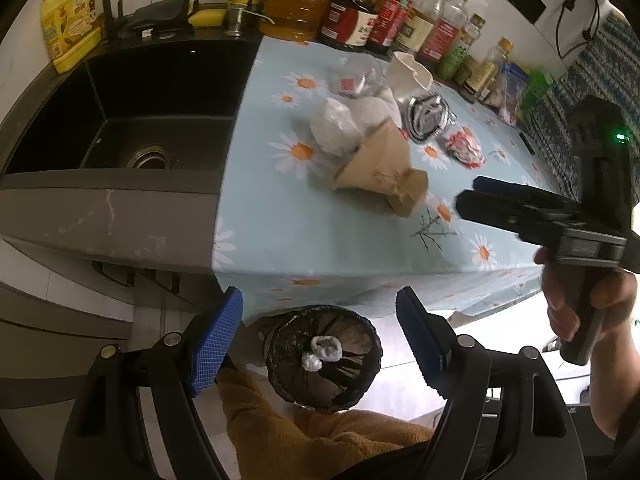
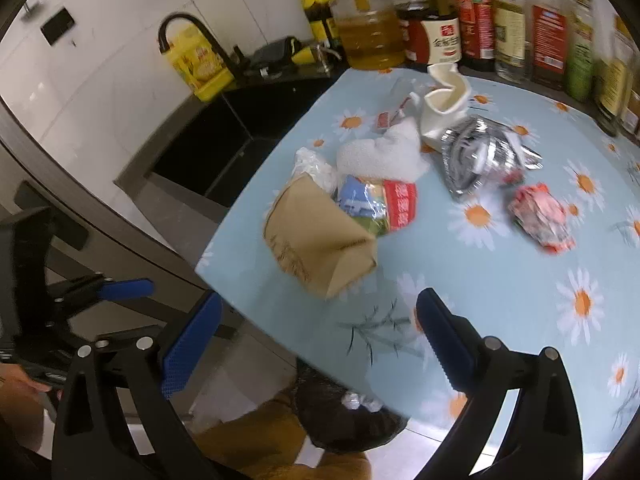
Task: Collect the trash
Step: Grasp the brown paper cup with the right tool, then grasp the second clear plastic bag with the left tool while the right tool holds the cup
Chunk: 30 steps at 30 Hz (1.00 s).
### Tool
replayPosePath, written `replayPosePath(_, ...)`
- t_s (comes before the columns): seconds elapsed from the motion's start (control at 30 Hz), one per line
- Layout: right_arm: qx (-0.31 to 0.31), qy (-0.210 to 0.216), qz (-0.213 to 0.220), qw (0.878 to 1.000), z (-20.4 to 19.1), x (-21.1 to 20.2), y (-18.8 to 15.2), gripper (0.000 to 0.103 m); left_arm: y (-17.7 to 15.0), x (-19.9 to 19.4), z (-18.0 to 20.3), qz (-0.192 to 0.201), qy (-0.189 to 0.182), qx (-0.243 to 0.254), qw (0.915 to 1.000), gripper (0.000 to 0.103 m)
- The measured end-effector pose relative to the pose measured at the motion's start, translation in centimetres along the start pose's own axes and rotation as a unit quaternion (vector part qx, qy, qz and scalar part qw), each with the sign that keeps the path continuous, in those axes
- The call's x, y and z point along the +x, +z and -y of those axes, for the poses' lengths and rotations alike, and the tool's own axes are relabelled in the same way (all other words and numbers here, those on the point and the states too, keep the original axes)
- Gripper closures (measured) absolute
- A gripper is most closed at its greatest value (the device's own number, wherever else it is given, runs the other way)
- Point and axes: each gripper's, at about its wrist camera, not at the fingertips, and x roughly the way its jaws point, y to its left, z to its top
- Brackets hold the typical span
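Note:
Trash lies on the daisy-print tablecloth (image 1: pixel 320 236): a brown paper bag (image 1: pixel 380 172) (image 2: pixel 320 240), a colourful snack wrapper (image 2: pixel 380 204), a white crumpled tissue (image 2: pixel 380 156), a clear plastic bag (image 1: pixel 334 126), a crushed white cup (image 2: pixel 446 100), a foil tray (image 2: pixel 480 156) and a red-white crumpled wrapper (image 1: pixel 464 148) (image 2: pixel 540 216). A black-lined bin (image 1: pixel 324 360) (image 2: pixel 344 416) stands on the floor below the table edge, with white scraps inside. My left gripper (image 1: pixel 320 340) is open and empty above the bin. My right gripper (image 2: pixel 320 340) is open and empty over the table's near edge; it also shows in the left wrist view (image 1: pixel 520 204).
A black sink (image 1: pixel 132 120) with a faucet (image 2: pixel 196 40) lies left of the table. Several bottles and jars (image 1: pixel 360 12) line the back wall. A yellow container (image 1: pixel 68 28) stands by the sink. Orange cloth (image 1: pixel 300 440) lies below the bin.

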Motion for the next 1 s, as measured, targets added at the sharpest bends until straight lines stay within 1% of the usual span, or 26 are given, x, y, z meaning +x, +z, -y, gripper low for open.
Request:
replayPosePath(0.07,-0.008,-0.020,-0.017,1.000,-0.1,1.5,0.7,0.006,0.3,-0.1,-0.7,0.002,-0.002,-0.006,1.0000,0.026)
replayPosePath(0.13,-0.015,-0.013,-0.027,0.999,-0.3,2.6,1.1,0.006,0.6,-0.2,-1.3,0.003,-0.004,-0.010,0.9999,0.026)
replayPosePath(0.37,-0.030,-0.034,-0.049,0.998,-0.7,5.3,1.9,0.006,0.9,0.0,-3.2,0.001,-0.007,-0.022,0.9997,0.026)
replayPosePath(0.47,-0.028,-0.033,-0.056,0.998,-0.7,6.0,2.3,0.008,1.0,0.4,-4.0,-0.004,-0.007,-0.028,0.9996,0.026)
replayPosePath(0.57,-0.025,-0.037,-0.068,0.997,-0.7,6.6,2.4,0.016,1.1,0.6,-4.3,-0.006,-0.008,-0.029,0.9995,0.026)
replayPosePath(0.63,-0.026,-0.037,-0.071,0.996,-0.8,6.8,2.4,0.017,1.1,0.7,-4.4,-0.008,-0.010,-0.029,0.9995,0.026)
replayPosePath(0.7,-0.025,-0.037,-0.074,0.996,-0.8,6.9,2.5,0.022,1.0,0.7,-4.4,-0.009,-0.011,-0.028,0.9995,0.026)
replayPosePath(1.0,-0.009,-0.017,-0.065,0.998,-0.5,6.0,2.6,0.023,1.1,0.8,-4.2,-0.012,-0.010,-0.023,0.9996,0.026)
